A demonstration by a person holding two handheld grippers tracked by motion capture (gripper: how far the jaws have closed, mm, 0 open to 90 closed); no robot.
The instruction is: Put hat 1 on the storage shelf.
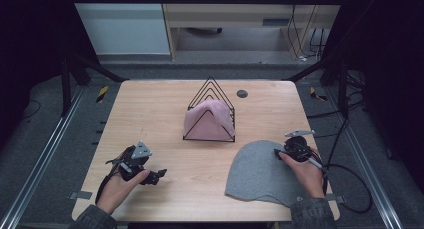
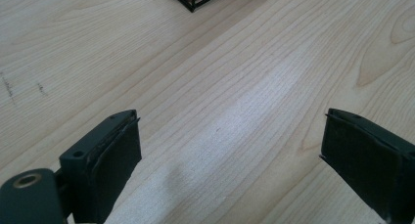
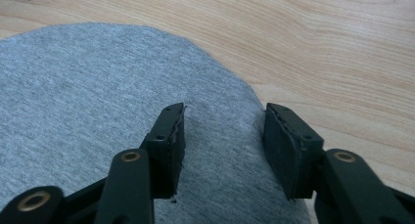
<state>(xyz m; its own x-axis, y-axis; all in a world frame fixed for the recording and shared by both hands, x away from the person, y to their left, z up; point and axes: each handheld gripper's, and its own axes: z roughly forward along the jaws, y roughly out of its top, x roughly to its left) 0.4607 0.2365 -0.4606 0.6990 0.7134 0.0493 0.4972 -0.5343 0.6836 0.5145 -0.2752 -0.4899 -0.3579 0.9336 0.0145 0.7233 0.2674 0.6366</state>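
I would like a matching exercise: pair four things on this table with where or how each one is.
Things:
1. grey hat
2. pink hat
3. left tongs
4. right tongs

Places or states:
A. draped on the black wire rack
B. wide open above bare wood
C. flat at the table's near right
D. jaws astride a grey hat's edge

Pairs: 1-C, 2-A, 3-B, 4-D

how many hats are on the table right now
2: a grey hat lying flat at the near right under the right gripper, and a pink hat draped in the wire rack mid-table.
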